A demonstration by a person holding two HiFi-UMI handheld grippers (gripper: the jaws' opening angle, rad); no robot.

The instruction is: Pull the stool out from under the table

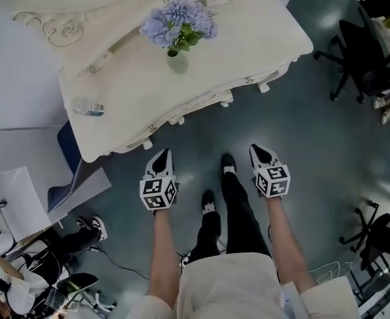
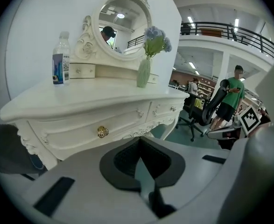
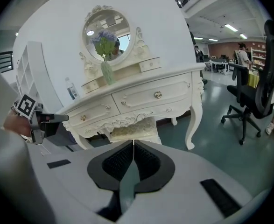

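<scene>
Left claw (image 2: pixel 139 143) pinched shut, empty | right claw (image 3: pixel 133 143) likewise | cream cushioned square stool (image 3: pixel 133 128) tucked under far ornate white surface (image 3: pixel 137 99), dead ahead of right claw, probably nearer it.

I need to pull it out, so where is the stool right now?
In the right gripper view, the stool sits tucked under the white dressing table, below its carved drawer front, straight ahead of the right gripper.

Stool (image 3: pixel 136 128) mostly hidden under table (image 3: pixel 141 94) (legs blocked by right gripper (image 3: pixel 133 143)); bottle (image 2: pixel 60 59) label too small to read.
</scene>
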